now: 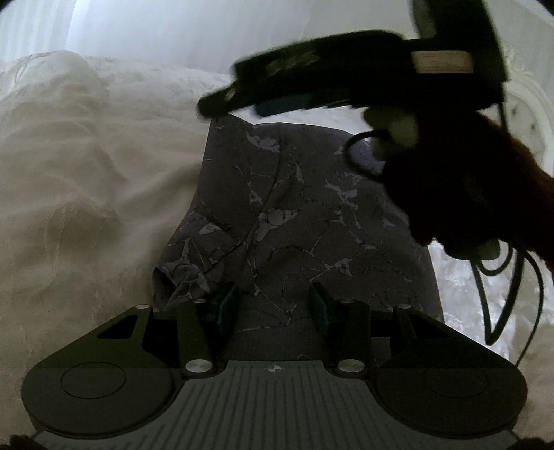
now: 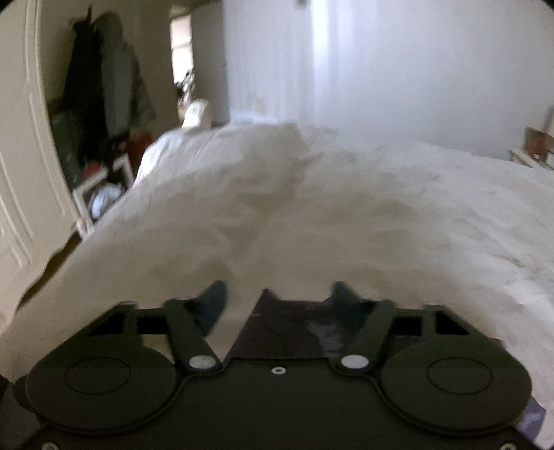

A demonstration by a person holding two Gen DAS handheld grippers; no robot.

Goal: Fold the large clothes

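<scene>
Left tool (image 1: 273, 304) parted just above grey patterned garment (image 1: 297, 207).

The right gripper (image 1: 221, 104) crossed the left wrist view as a dark smear, hiding the far edge of the grey patterned garment (image 1: 297, 214). The whole right wrist view was blurred; its fingers (image 2: 211, 304) showed soft-edged, and only a dark corner of cloth lay between them.

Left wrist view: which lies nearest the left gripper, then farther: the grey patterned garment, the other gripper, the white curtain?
1. Grey patterned garment, right under the left gripper.
2. Other gripper, above the garment's far end.
3. White curtain, behind the bed.
</scene>
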